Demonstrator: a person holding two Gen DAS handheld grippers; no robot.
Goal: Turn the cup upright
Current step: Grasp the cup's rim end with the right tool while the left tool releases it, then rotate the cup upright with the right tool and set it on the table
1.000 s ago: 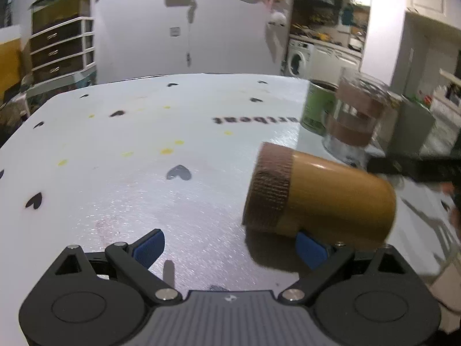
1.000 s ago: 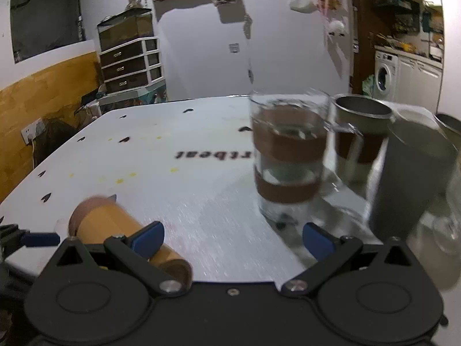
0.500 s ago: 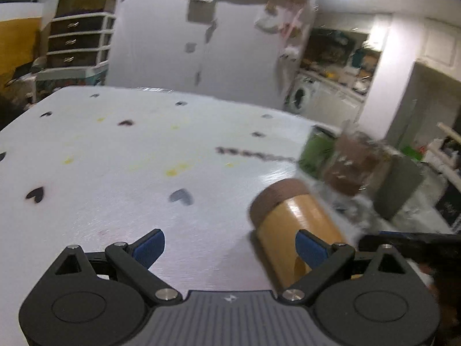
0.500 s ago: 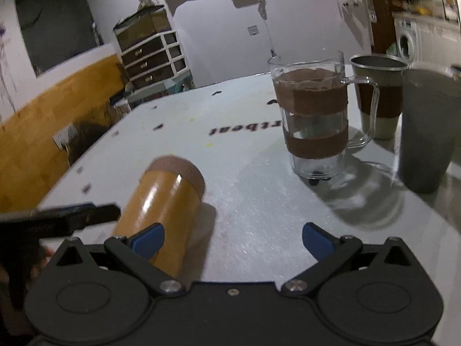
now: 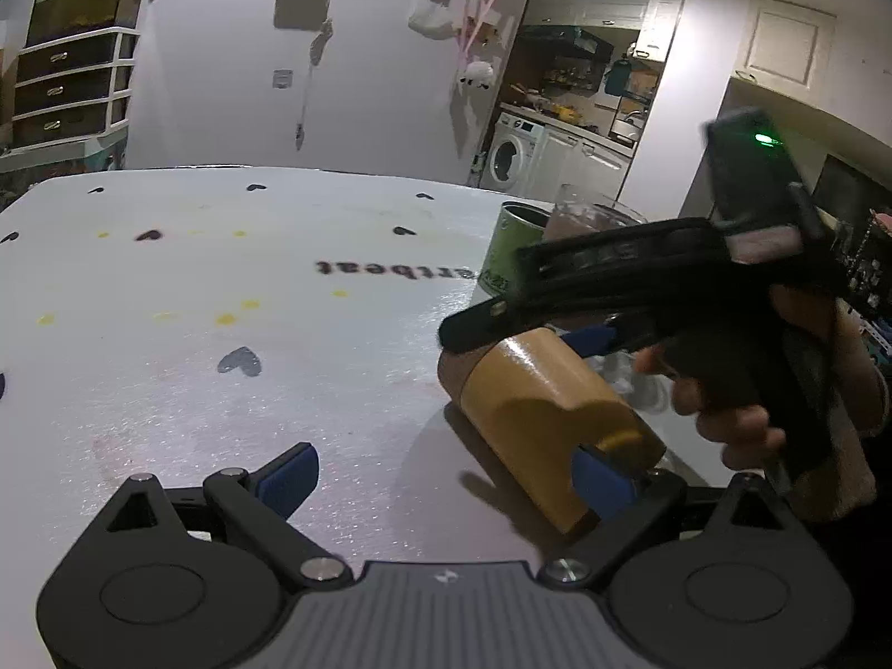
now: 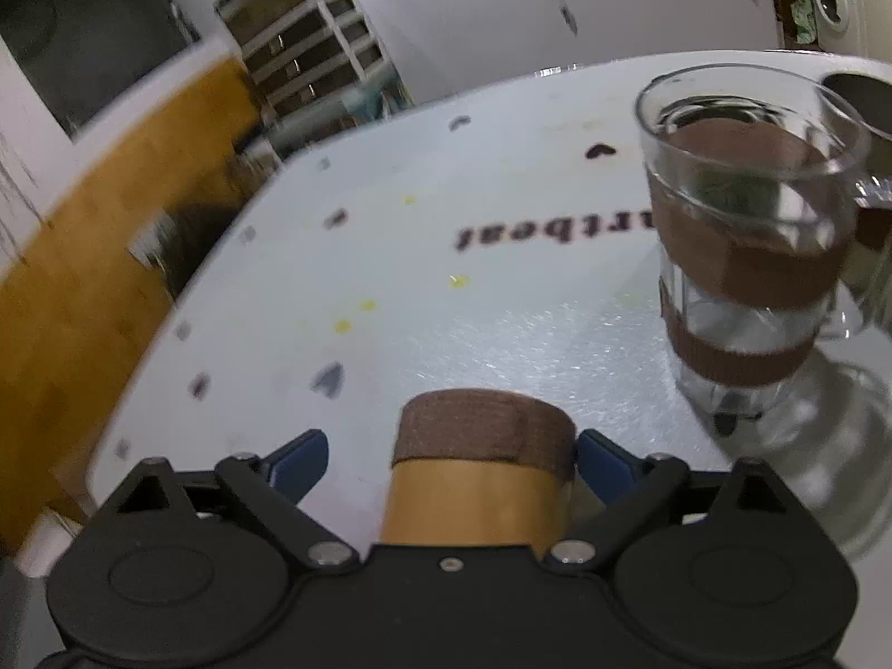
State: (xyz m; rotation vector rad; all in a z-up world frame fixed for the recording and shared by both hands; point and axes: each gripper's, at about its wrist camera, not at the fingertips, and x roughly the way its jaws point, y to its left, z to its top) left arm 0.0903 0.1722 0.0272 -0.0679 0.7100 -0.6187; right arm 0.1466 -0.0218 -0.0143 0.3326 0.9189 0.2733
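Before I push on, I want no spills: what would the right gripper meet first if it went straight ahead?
The right gripper already straddles the yellow cup, jaws open. Beyond the cup's brown-banded end lies bare table; the glass mug stands off to the right, probably clear of the line.

Black tool (image 6: pixel 451 460), blue fingertips (image 6: pixel 295 460), silver screws.

Glossy smooth wooden-looking cup (image 5: pixel 546 412) (rough cloth band (image 6: pixel 485 432)), glittery white table (image 5: pixel 279 334).

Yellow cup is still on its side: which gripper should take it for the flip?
Probably the right gripper: the yellow cup lies between its open fingers, ready to close. The left gripper is open with only its right finger beside the cup.
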